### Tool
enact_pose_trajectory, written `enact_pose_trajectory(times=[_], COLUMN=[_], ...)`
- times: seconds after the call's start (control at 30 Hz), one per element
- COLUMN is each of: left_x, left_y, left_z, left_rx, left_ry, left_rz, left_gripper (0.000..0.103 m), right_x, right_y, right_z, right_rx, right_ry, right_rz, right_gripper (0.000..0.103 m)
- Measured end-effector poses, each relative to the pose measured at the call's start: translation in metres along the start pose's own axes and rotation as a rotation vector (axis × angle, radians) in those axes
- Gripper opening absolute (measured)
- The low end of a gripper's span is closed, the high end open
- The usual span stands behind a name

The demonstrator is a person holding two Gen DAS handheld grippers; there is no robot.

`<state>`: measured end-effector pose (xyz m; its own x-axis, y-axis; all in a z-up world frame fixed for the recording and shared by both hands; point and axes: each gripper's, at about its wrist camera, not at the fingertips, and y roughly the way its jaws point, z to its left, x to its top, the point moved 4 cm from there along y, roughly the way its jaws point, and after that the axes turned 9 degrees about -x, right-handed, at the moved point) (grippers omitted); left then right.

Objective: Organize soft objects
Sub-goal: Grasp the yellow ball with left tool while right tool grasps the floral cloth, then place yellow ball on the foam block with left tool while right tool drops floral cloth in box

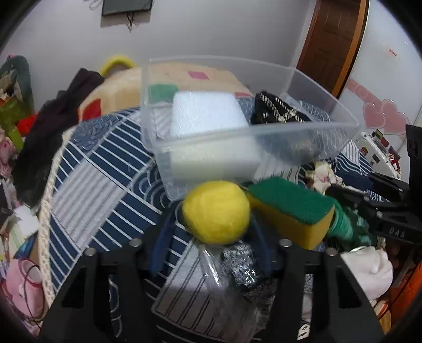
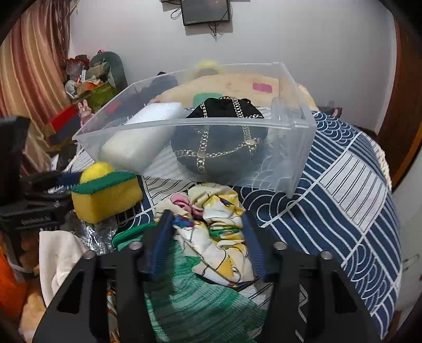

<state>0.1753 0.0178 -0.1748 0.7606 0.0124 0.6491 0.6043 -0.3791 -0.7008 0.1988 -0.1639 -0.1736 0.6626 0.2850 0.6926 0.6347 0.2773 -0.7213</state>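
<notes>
left tool [image 1: 213,211] closed on light, springy ball [image 1: 216,211] | right tool [image 2: 205,232] pinching limp cloth [image 2: 216,224]: you grip the bunched middle

A plastic bin [image 2: 295,158] sits on the bed [image 2: 350,184], with a wall-mounted screen [image 2: 205,12] on the wall behind it. Inside the bin, a foam block [image 2: 137,137] lies to the left and a chain-wrapped pouch [image 2: 219,142] to the right, the two side by side. In front of the bin, a ball [image 1: 216,211] lies between the fingers [image 1: 162,237] of the left gripper [image 1: 211,234], and a sponge [image 1: 290,211] rests just to its right, touching it. Right of the sponge, a crumpled printed cloth [image 2: 216,224] lies between the fingers of the right gripper [image 2: 205,232], on top of a knitted cloth [image 2: 195,303]. A foil wad [image 1: 241,263] lies below the ball.
</notes>
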Motion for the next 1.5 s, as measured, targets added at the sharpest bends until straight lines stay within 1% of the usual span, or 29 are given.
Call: enact_pose_trajectory(times=[0.03,0.07,0.1,0.17,0.23,0.43,0.7,0.97,1.07,1.2,1.33,1.5], left_x=[-0.001,-0.002,-0.002,-0.003,-0.004,0.001,0.024,0.049,0.058,0.067,0.073,0.077], left_y=[0.001,0.0,-0.001,-0.005,-0.012,-0.04,-0.08,-0.095,-0.093,-0.079,-0.061,-0.038], left_z=[0.0,0.0,0.0,-0.001,-0.002,-0.001,-0.013,-0.024,-0.025,-0.022,-0.015,-0.011], left_rx=[0.0,0.005,0.006,0.01,0.03,0.055,0.082,0.094,0.096,0.104,0.101,0.086], left_ry=[-0.002,0.0,0.001,0.003,0.009,-0.001,0.026,0.064,0.068,0.067,0.059,0.055], left_rz=[-0.001,-0.007,-0.01,-0.019,-0.038,-0.108,-0.221,-0.288,-0.293,-0.272,-0.232,-0.178], left_gripper=[0.047,0.045,0.044,0.044,0.044,0.044,0.044,0.044,0.044,0.044,0.044,0.044], right_x=[-0.001,-0.001,-0.001,-0.001,-0.001,0.01,0.032,0.062,0.073,0.086,0.094,0.095], right_y=[-0.001,-0.002,-0.004,-0.007,-0.013,-0.04,-0.077,-0.094,-0.092,-0.08,-0.057,-0.024], right_z=[-0.001,0.0,-0.001,-0.002,-0.001,0.002,0.002,0.004,0.009,0.02,0.035,0.048], right_rx=[0.008,0.008,-0.002,-0.009,-0.018,-0.033,-0.047,-0.059,-0.061,-0.054,-0.043,-0.035], right_ry=[0.004,0.006,0.008,0.007,0.002,-0.01,-0.01,-0.017,-0.032,-0.055,-0.091,-0.124], right_rz=[0.001,0.001,-0.003,-0.011,-0.028,-0.113,-0.227,-0.331,-0.355,-0.356,-0.322,-0.251], right_gripper=[0.038,0.028,0.02,0.017,0.013,0.013,0.013,0.013,0.013,0.013,0.013,0.013])
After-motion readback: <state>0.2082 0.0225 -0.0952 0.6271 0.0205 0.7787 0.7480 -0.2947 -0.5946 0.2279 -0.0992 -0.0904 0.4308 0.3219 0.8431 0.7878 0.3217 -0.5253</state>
